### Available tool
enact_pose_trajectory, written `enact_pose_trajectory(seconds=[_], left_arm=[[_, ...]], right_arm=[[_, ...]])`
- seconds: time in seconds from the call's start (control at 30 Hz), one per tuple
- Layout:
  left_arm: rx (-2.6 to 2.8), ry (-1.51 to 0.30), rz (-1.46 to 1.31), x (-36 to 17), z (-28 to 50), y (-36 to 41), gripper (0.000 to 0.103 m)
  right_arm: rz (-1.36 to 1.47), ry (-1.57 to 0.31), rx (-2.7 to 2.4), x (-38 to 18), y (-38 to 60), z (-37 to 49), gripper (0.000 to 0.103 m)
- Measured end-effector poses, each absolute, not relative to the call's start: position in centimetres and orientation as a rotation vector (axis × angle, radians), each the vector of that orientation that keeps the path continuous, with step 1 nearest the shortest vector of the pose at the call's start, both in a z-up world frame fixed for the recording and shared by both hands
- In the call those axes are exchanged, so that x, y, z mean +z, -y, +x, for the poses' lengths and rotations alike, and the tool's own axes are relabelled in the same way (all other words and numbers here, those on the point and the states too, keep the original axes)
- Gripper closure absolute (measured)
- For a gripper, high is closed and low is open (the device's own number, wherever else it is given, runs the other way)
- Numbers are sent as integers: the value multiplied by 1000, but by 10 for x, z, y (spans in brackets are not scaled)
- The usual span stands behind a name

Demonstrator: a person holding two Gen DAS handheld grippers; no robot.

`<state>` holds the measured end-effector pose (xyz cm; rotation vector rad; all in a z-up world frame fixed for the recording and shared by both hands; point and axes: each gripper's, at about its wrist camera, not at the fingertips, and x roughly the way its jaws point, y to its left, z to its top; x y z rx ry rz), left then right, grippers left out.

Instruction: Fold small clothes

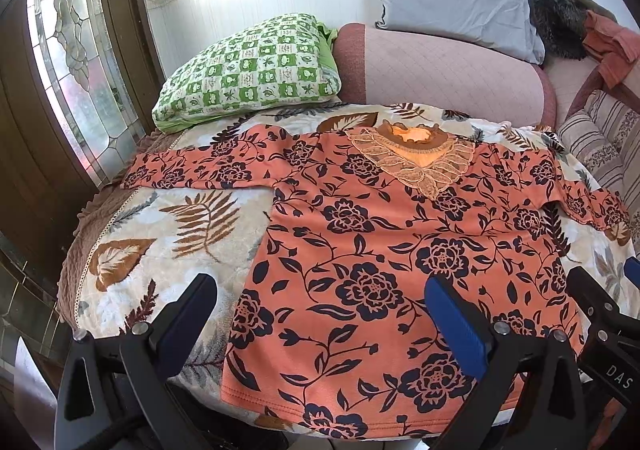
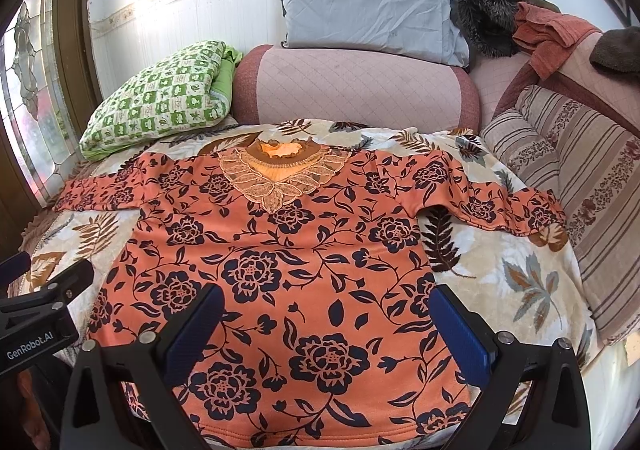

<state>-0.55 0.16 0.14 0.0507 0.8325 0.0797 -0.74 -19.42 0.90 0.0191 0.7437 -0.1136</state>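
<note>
An orange floral top (image 1: 360, 250) is seen spread flat, front up, on a leaf-patterned blanket (image 1: 160, 234), with both sleeves laid out to the sides and the lace collar (image 1: 416, 158) at the end farthest from the jaws. The hem lies nearest, just below and between the fingers in both wrist views.

The left gripper (image 1: 320, 314) is held above the lower left part of the top, its jaws spread wide with nothing between them; the left finger is seen over the blanket beside the garment's edge, the right finger over the fabric. The right gripper (image 2: 326, 326) is likewise held wide apart and empty, both blue pads being seen above the lower body of the top (image 2: 280, 270). Whether the fingertips touch the cloth cannot be told.

Beyond the collar, ahead of the jaws, a pink quilted bolster (image 2: 352, 86) is seen, with a grey pillow (image 2: 368, 6) behind it. A green checked pillow (image 1: 248, 70) is placed ahead and to the left, and a striped cushion (image 2: 560, 154) lies to the right.
</note>
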Motion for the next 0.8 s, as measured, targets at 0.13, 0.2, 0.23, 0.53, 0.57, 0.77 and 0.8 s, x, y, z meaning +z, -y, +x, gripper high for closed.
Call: enact_pose_trajectory(seconds=[0.13,0.2,0.23,0.53,0.57,0.77,0.8], left_arm=[[75,-835,51,2,-4,-2,0],[76,-835,50,2,-4,-2,0],[76,-836,51,2,-4,-2,0],[40,-863,25,-5,4,-4,0],[18,-885,1,-10,7,-7,0],[-21,-1019,-91,-52,29,-22,0],[-28,-1039,-94,-60,32,-22,0]], right_arm=[[18,-742,-114,9,194,-7,0],[20,-745,-113,10,194,-6,0],[20,-745,-113,10,194,-6,0],[49,-746,-98,10,206,1,0],[81,-748,-91,10,215,3,0],[406,-785,-143,-14,331,25,0],[498,-785,-156,-25,363,28,0]])
